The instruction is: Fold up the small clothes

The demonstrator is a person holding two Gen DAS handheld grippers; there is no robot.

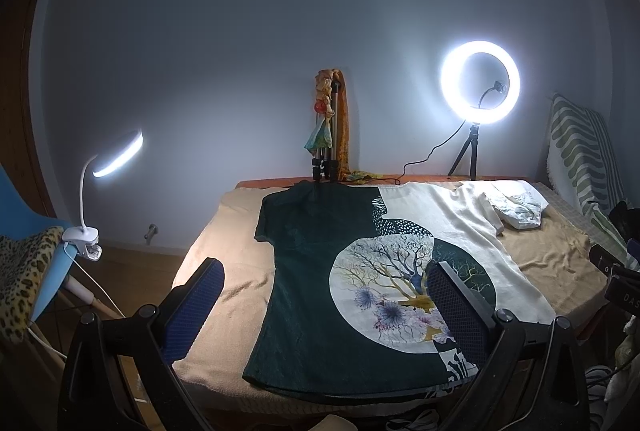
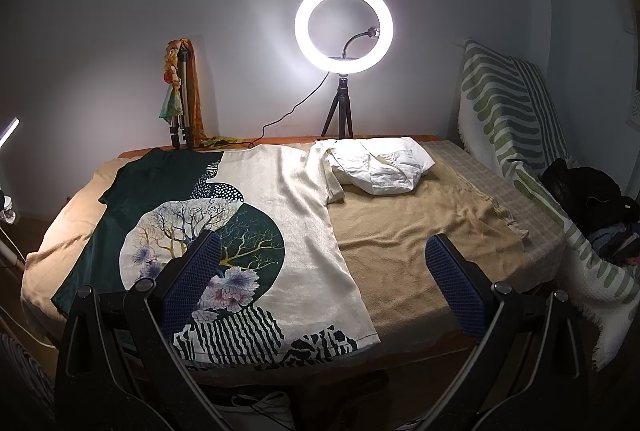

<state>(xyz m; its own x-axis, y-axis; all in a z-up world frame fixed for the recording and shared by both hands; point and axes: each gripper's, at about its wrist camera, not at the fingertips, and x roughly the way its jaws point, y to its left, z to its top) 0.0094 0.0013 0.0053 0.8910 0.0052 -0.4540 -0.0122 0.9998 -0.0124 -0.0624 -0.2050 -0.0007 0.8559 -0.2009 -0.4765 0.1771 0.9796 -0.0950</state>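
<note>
A dark green and cream printed T-shirt (image 1: pixel 320 271) lies flat on the beige-towelled bench (image 2: pixel 404 231), a folded white garment (image 2: pixel 384 167) far right. Left gripper (image 1: pixel 324 307) and right gripper (image 2: pixel 324 279) hover above, jaws spread, empty.

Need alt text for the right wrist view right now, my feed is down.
A dark green and cream short-sleeved T-shirt with a tree-and-flower print lies spread flat on the tan towel-covered table, with the open right gripper above its near edge, holding nothing. A crumpled white garment sits at the far side, in front of a lit ring light on a tripod.
</note>
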